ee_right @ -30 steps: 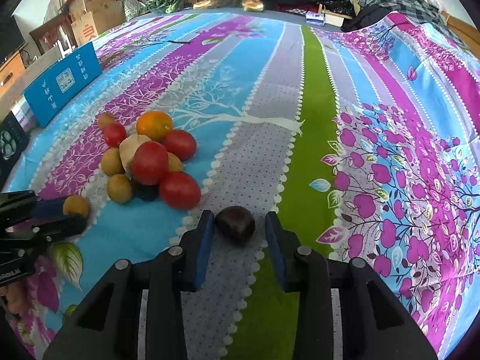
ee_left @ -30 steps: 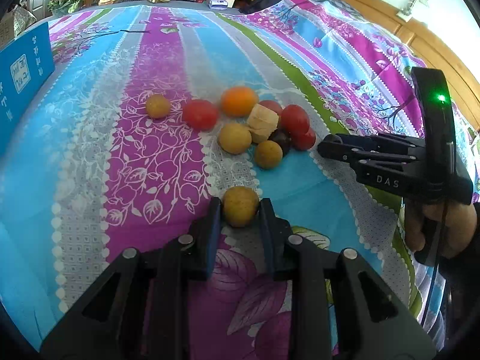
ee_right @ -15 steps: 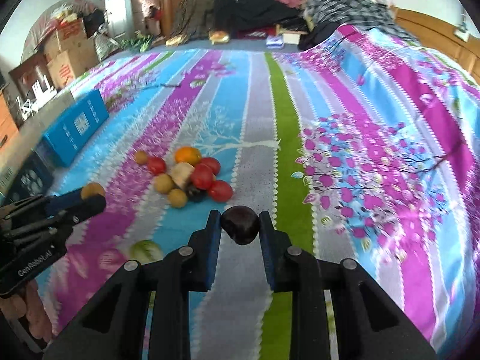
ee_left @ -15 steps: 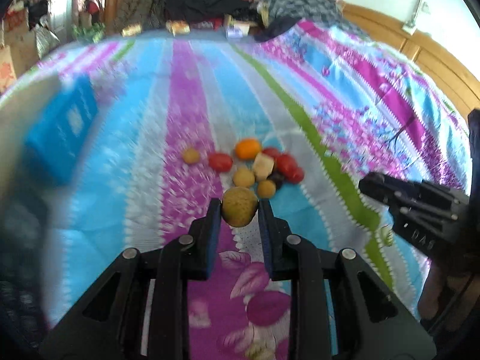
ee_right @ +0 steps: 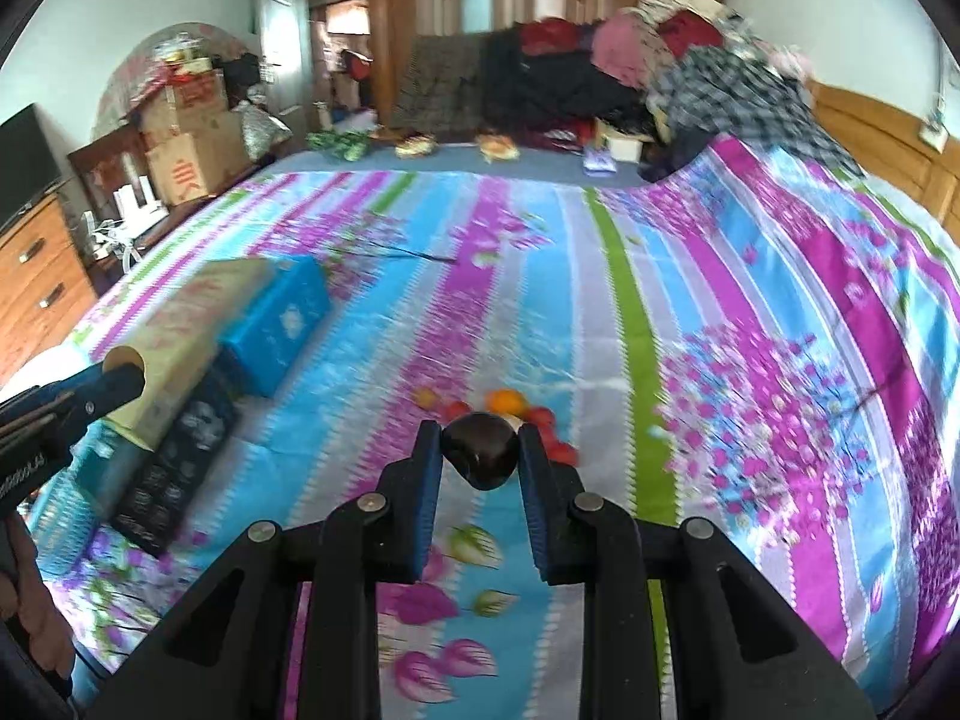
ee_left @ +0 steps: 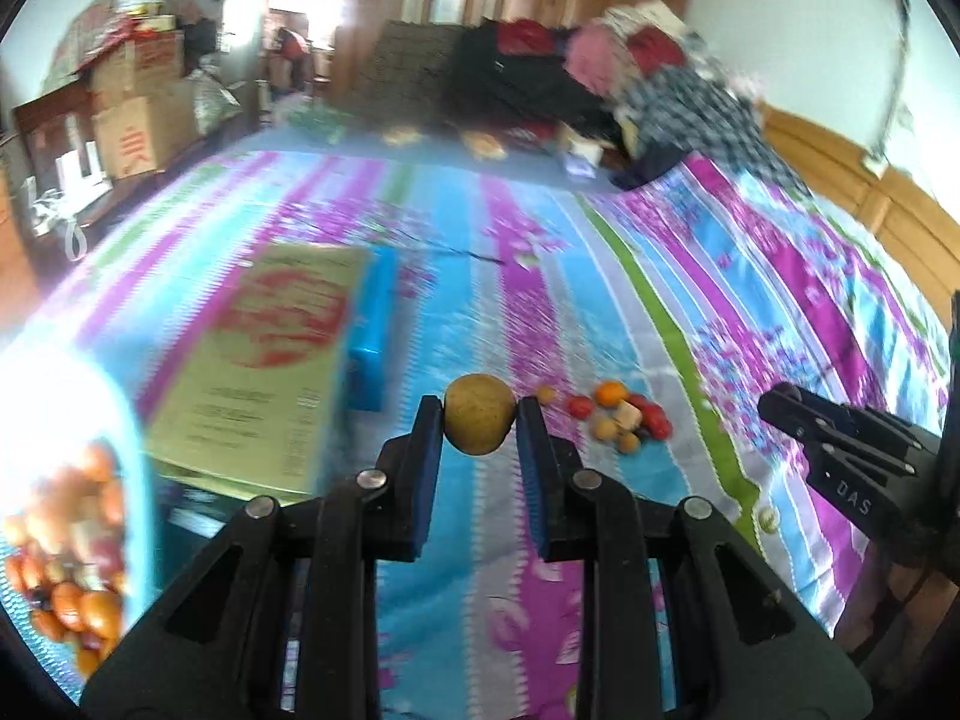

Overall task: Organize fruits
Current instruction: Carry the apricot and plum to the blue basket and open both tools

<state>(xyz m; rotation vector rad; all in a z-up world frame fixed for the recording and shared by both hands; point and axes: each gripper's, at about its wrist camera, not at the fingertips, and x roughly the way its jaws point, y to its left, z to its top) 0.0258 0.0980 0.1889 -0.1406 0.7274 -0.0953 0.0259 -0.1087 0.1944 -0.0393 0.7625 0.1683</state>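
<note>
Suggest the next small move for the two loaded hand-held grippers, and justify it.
Probably carry both left toward the fruit bowl. The left hand-held gripper clamps a tan fruit, the right hand-held gripper a dark fruit, both clear of the bedspread.

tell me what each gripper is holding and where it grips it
Left gripper pinches a yellow-brown fruit by its sides; right gripper pinches a dark fruit by its sides.
</note>
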